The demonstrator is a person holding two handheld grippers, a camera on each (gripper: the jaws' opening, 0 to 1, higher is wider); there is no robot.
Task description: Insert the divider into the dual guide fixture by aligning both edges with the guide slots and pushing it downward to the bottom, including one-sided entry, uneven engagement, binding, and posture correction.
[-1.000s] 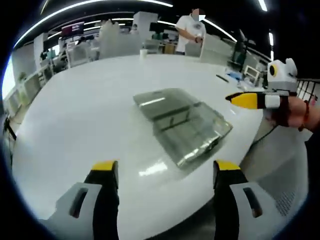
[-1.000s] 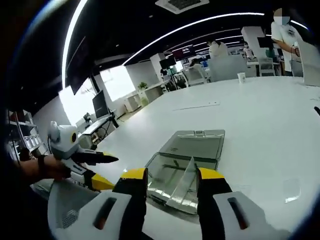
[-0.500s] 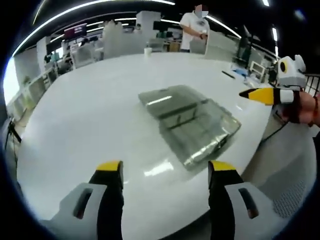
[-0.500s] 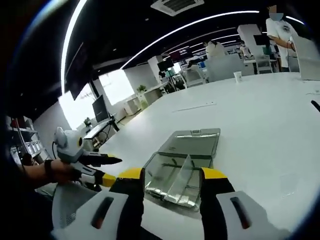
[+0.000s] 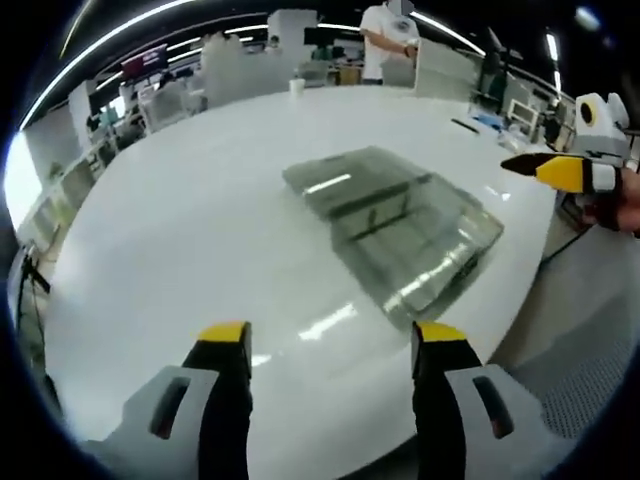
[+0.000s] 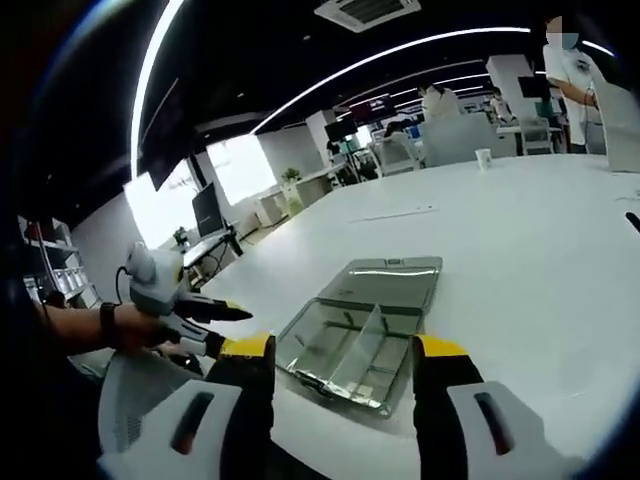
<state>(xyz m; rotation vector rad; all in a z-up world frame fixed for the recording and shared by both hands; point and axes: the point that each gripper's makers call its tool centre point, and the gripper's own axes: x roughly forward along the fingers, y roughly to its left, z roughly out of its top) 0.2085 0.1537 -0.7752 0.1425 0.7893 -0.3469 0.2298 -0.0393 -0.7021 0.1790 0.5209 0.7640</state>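
Divider (image 6: 352, 342) stands inside the clear dual guide fixture (image 6: 362, 325), which lies near the table's (image 5: 180, 230) edge in front of you. A second ago your right gripper (image 6: 345, 362) sat close over the tray with the divider between its jaws; now it's backed off, jaws spread, holding nothing. Your left gripper (image 5: 330, 345) is released too, hovering short of the fixture (image 5: 395, 225), and its view has crept closer. Reads like the divider is in and you've let go; can't tell if it's seated to the bottom. Table is large, white, glossy; open office behind, ceiling light strips, desks, a person (image 5: 388, 35) standing at the far side
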